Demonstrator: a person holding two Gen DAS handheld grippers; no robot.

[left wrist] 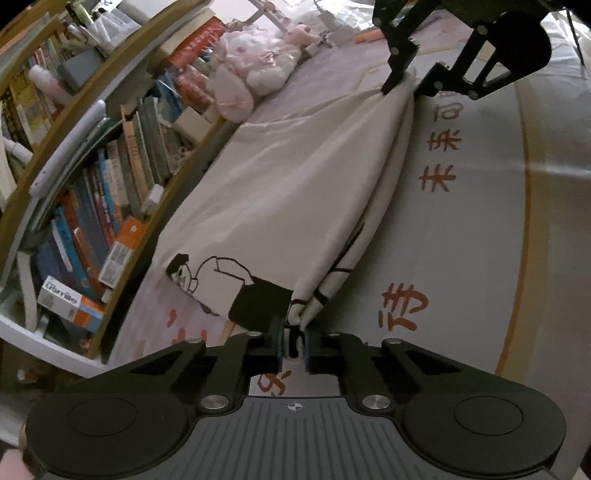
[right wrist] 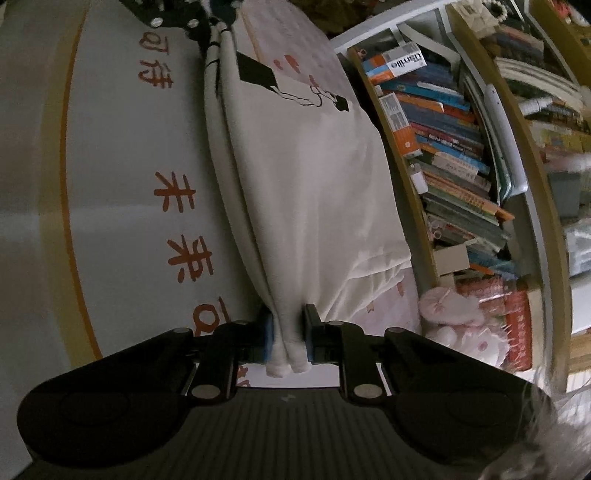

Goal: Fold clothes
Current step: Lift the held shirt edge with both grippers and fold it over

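Observation:
A white T-shirt [left wrist: 288, 192] with a black cartoon print is stretched between my two grippers above the bed. My left gripper [left wrist: 294, 345] is shut on one bunched end of the T-shirt, near the print. My right gripper [right wrist: 289, 341] is shut on the other bunched end of the T-shirt [right wrist: 310, 184]. In the left wrist view the right gripper [left wrist: 402, 86] shows at the top, pinching the far end. In the right wrist view the left gripper [right wrist: 207, 26] shows at the top. The cloth hangs down toward the shelf side and rests on the bed.
The bed sheet [left wrist: 461, 240] is pale with orange characters and an orange ring. A bookshelf [left wrist: 92, 192] full of books runs along the bed's side; it also shows in the right wrist view [right wrist: 461, 166]. A pink plush toy [left wrist: 251, 70] lies at the bed's end.

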